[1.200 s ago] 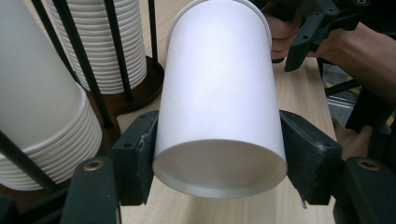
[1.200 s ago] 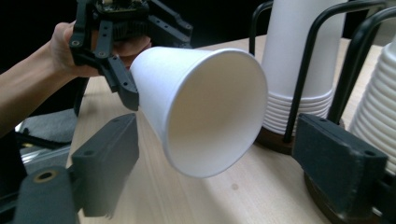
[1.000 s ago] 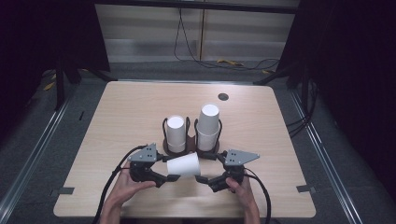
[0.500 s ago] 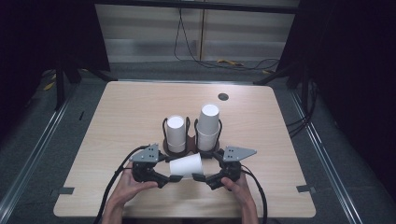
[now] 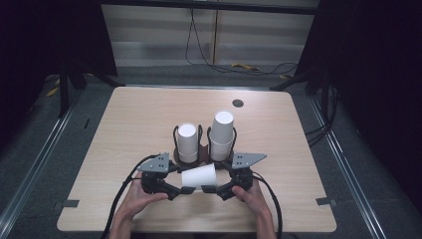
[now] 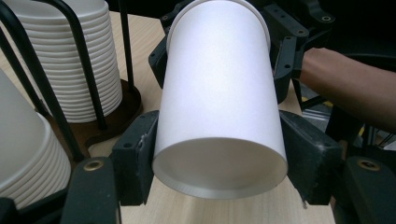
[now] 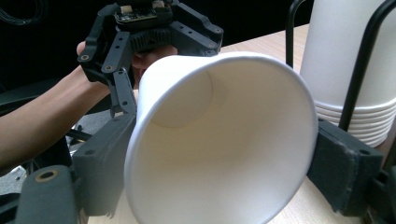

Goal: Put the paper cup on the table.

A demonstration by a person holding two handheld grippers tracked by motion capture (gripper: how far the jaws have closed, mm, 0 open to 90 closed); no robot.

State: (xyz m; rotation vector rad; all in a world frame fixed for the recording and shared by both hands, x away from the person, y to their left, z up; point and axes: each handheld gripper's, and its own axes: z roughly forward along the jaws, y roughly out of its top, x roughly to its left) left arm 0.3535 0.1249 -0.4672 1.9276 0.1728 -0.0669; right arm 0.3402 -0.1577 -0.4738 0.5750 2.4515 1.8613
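Observation:
A white paper cup (image 5: 199, 176) lies on its side just above the table's front, held from both ends. My left gripper (image 5: 185, 190) is shut on its base end; in the left gripper view the cup (image 6: 219, 93) has its bottom toward the camera, with both black pads of the left gripper (image 6: 219, 154) pressed on its sides. My right gripper (image 5: 211, 188) grips the mouth end. In the right gripper view the open mouth of the cup (image 7: 224, 140) is squeezed slightly oval between the jaws of the right gripper (image 7: 224, 158).
A dark wire holder (image 5: 201, 155) right behind the grippers carries two stacks of white cups, a lower left stack (image 5: 187, 142) and a taller right stack (image 5: 222, 132). A small dark round disc (image 5: 238, 103) sits on the wooden table (image 5: 139, 114) toward the back.
My right gripper has edged slightly to the left, closer in on the cup's mouth end. The left hand and the cup have stayed in place.

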